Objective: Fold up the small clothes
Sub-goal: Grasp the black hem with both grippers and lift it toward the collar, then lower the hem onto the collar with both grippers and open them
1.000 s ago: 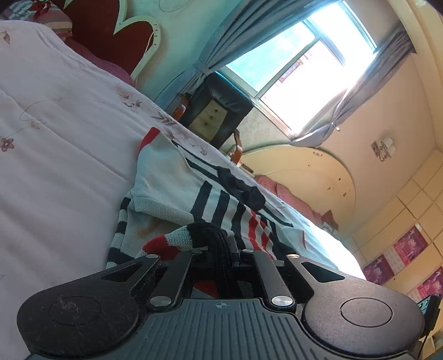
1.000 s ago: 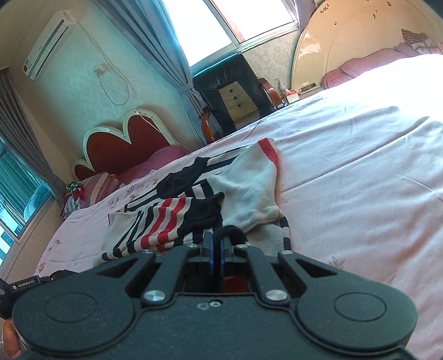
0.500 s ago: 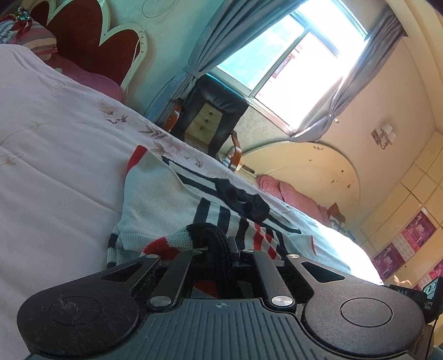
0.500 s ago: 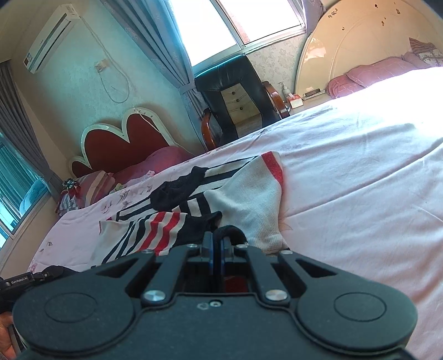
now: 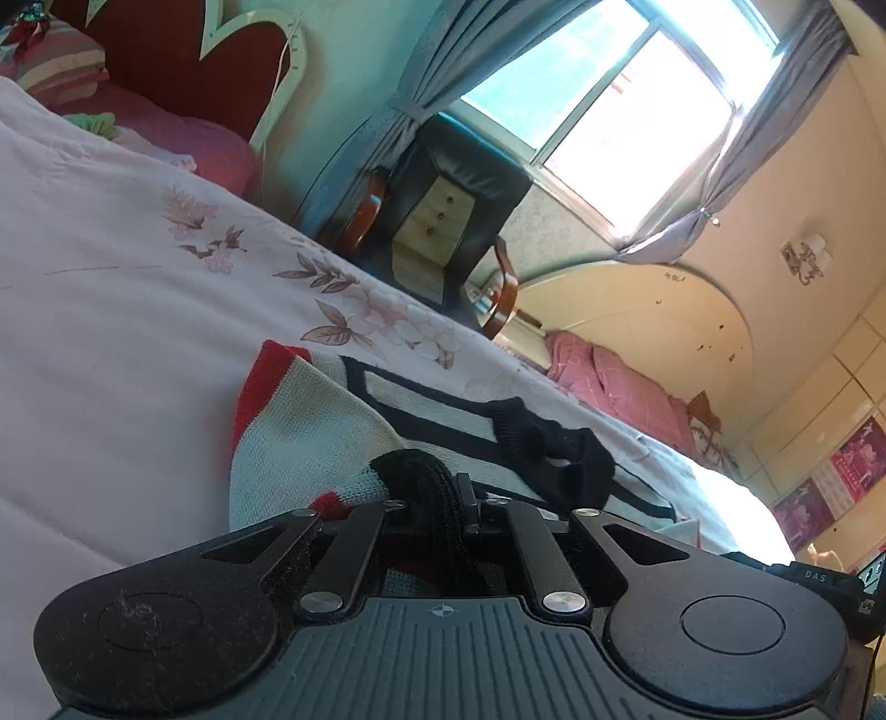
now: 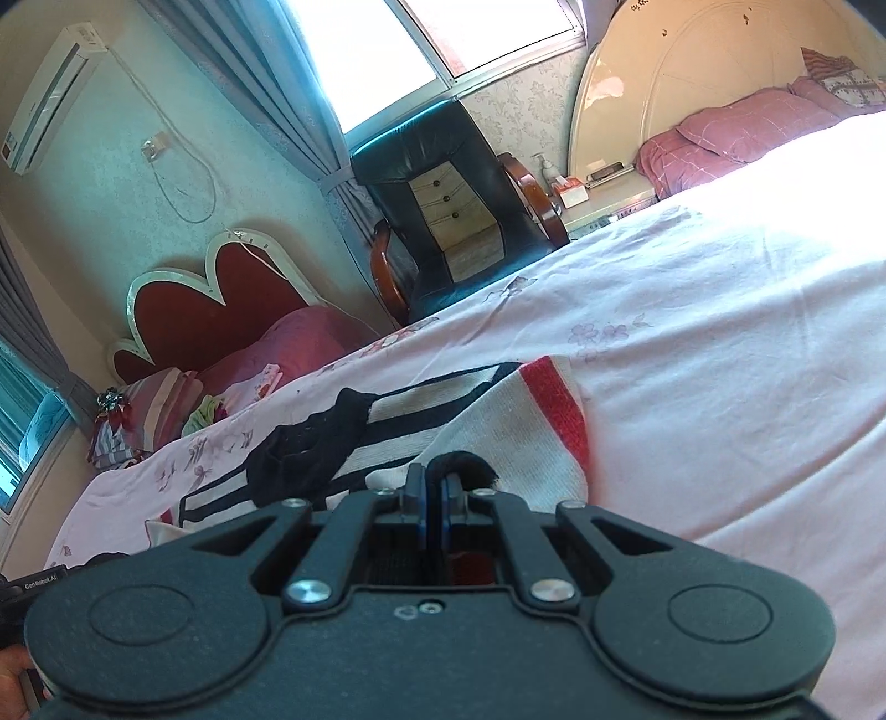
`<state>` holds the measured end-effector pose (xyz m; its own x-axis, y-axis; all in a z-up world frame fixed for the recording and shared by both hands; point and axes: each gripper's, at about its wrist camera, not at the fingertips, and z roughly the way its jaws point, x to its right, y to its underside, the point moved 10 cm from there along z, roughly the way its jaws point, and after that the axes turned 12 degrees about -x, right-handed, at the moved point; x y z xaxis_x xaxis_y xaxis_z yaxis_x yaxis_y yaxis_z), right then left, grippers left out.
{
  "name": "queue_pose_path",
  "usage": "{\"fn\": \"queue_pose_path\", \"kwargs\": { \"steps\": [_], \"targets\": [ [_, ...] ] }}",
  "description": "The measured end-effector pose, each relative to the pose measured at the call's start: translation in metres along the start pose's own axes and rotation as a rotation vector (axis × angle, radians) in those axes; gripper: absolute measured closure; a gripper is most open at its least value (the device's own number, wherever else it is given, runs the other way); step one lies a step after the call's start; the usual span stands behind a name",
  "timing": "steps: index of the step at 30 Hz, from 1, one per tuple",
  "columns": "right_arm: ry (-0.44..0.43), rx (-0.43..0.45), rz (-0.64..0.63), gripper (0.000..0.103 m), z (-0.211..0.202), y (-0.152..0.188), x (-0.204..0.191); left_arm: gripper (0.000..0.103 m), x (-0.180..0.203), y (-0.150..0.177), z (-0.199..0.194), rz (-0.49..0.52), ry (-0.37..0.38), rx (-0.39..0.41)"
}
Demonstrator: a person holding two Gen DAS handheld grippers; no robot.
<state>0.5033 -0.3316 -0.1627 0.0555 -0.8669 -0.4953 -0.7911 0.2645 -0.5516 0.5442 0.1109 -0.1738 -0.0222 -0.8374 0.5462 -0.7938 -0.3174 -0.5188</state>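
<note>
1. Over on the left wrist view, the left gripper (image 5: 451, 498) is clamped on black ribbed trim of the striped knit sweater (image 5: 310, 421), which is spread on the pink floral bedsheet (image 5: 111, 310).
2. On the right wrist view, the right gripper (image 6: 434, 487) is pinched onto a black edge of the same sweater (image 6: 498, 426), near its red cuff (image 6: 559, 404).

Sunlight is pouring through the far window (image 6: 470, 33) between grey curtains (image 6: 277, 94). A black armchair (image 6: 448, 205) is standing below it, between a red headboard (image 6: 221, 310) and a cream headboard (image 6: 692, 77).
</note>
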Motion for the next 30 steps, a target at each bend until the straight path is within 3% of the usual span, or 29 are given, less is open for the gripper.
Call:
{"fn": "queue_pose_path", "kwargs": {
  "steps": [3, 6, 8, 9, 11, 12, 13, 14, 16, 21, 23, 25, 29, 30],
  "targets": [
    [0.003, -0.030, 0.031, 0.097, 0.027, -0.011, 0.007, 0.098, -0.005, -0.007, 0.028, -0.008, 0.007, -0.068],
    [-0.037, -0.034, 0.063, 0.087, 0.051, -0.023, 0.011, 0.097, -0.005, -0.017, 0.045, -0.030, 0.055, -0.071],
    [-0.059, -0.012, 0.078, 0.078, 0.058, -0.031, 0.011, 0.091, -0.003, -0.022, 0.051, -0.036, 0.073, -0.061],
    [-0.067, 0.007, 0.082, 0.071, 0.058, -0.035, 0.011, 0.085, -0.002, -0.026, 0.055, -0.040, 0.075, -0.048],
    [-0.055, 0.054, 0.087, 0.050, 0.055, -0.042, 0.013, 0.063, 0.002, -0.031, 0.055, -0.042, 0.091, -0.019],
    [-0.054, 0.075, 0.086, 0.043, 0.052, -0.044, 0.014, 0.044, 0.005, -0.034, 0.052, -0.034, 0.099, 0.006],
    [-0.060, 0.085, 0.086, 0.044, 0.047, -0.046, 0.015, 0.033, 0.008, -0.037, 0.046, -0.019, 0.091, 0.033],
    [-0.062, 0.091, 0.079, 0.045, 0.043, -0.046, 0.015, 0.033, 0.011, -0.040, 0.041, 0.002, 0.076, 0.050],
    [-0.053, 0.105, 0.035, 0.049, 0.031, -0.048, 0.014, 0.033, 0.016, -0.043, 0.034, 0.068, 0.050, 0.052],
    [0.042, 0.030, -0.126, 0.054, 0.031, -0.042, 0.009, 0.034, 0.018, -0.047, 0.043, 0.263, -0.083, -0.059],
    [0.065, -0.003, -0.173, 0.057, 0.037, -0.039, 0.005, 0.042, 0.019, -0.046, 0.050, 0.302, -0.103, -0.107],
    [0.083, -0.030, -0.213, 0.058, 0.044, -0.036, -0.001, 0.060, 0.018, -0.044, 0.057, 0.338, -0.159, -0.140],
    [0.166, -0.093, -0.313, 0.064, 0.065, -0.026, -0.010, 0.076, 0.016, -0.039, 0.065, 0.357, -0.192, -0.151],
    [0.192, -0.100, -0.350, 0.067, 0.068, -0.023, -0.012, 0.094, 0.017, -0.038, 0.065, 0.360, -0.193, -0.147]
  ]
}}
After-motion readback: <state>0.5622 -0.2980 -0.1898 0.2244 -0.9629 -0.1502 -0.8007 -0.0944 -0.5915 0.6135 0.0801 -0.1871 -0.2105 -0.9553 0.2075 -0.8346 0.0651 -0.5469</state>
